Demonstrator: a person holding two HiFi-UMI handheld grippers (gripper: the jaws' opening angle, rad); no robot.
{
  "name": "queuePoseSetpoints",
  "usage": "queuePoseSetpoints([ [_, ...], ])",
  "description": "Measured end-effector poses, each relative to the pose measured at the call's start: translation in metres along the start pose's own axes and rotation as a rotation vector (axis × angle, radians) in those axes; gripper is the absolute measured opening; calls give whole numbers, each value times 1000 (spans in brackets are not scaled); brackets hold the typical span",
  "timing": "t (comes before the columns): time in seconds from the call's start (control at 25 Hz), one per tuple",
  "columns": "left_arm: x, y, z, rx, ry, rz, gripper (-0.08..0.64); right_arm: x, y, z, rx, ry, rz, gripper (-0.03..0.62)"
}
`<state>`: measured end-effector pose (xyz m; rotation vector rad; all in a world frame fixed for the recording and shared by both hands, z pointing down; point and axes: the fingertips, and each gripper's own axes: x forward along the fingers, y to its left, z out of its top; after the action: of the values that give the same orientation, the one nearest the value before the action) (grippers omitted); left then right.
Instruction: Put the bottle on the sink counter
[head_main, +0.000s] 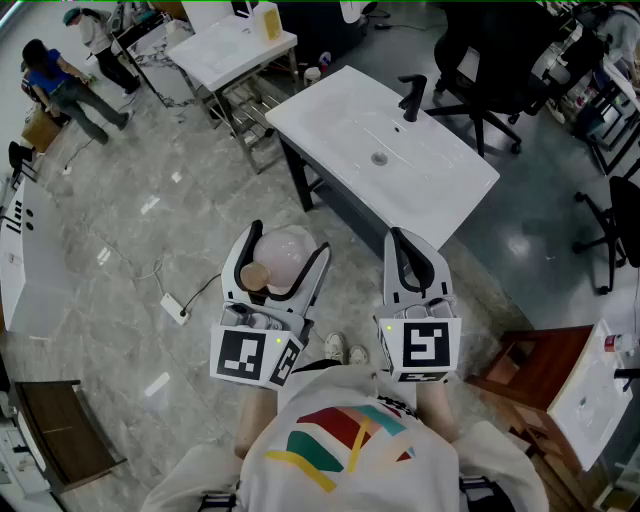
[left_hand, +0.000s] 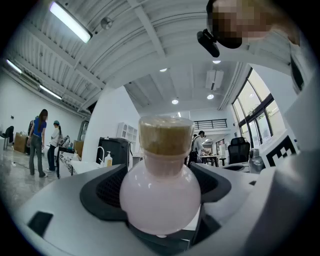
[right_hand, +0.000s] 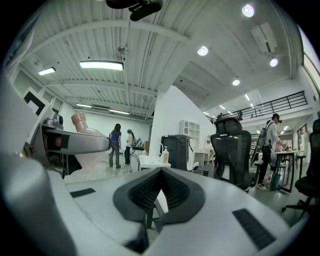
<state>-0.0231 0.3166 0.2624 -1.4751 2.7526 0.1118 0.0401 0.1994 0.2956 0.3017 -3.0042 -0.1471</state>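
A round pale-pink bottle (head_main: 288, 252) with a cork stopper (head_main: 255, 275) lies level between the jaws of my left gripper (head_main: 290, 240), which is shut on its wide belly. In the left gripper view the bottle (left_hand: 160, 195) fills the middle, its cork (left_hand: 166, 137) pointing up. My right gripper (head_main: 398, 237) hangs beside it, shut and empty. From the right gripper view, the bottle (right_hand: 82, 131) shows at the left. The white sink counter (head_main: 440, 190) stands just beyond both grippers, with a black faucet (head_main: 412, 97) and a drain (head_main: 378, 158).
Behind the counter's left end stands a white table (head_main: 235, 50) carrying a yellow bottle (head_main: 268, 20). Black office chairs (head_main: 490, 50) sit at the back right. Two people (head_main: 60, 85) stand far left. A power strip (head_main: 175, 308) lies on the floor; wooden furniture (head_main: 530, 370) is at right.
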Motion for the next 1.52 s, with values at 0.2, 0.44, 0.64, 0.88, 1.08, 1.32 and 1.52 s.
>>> queuePoseSetpoints([
  [0.2,-3,2,1,0,-9,7,390,-2,0,1,-2,-10,-8,12],
  [0.44,-5,3,7,1,-21,14,390,-5,-2,4,-8,-15,-13,12],
  [0.64,-2,5,5,-1,-29,10,390,-3,-4,1,4,-19,-14,12],
  [0.88,2,11,4,-16,-27,-1,390,3,-1,1,28,-23,-21,12],
  [1.08,2,18,6,-20,-38,-13,390,8,3,3,35,-32,-27,12],
  [1.32,4,36,16,-17,-70,-18,390,22,12,17,15,-61,-34,12],
  [1.52,1,55,18,-18,-82,-17,390,30,24,19,1,-73,-47,12],
])
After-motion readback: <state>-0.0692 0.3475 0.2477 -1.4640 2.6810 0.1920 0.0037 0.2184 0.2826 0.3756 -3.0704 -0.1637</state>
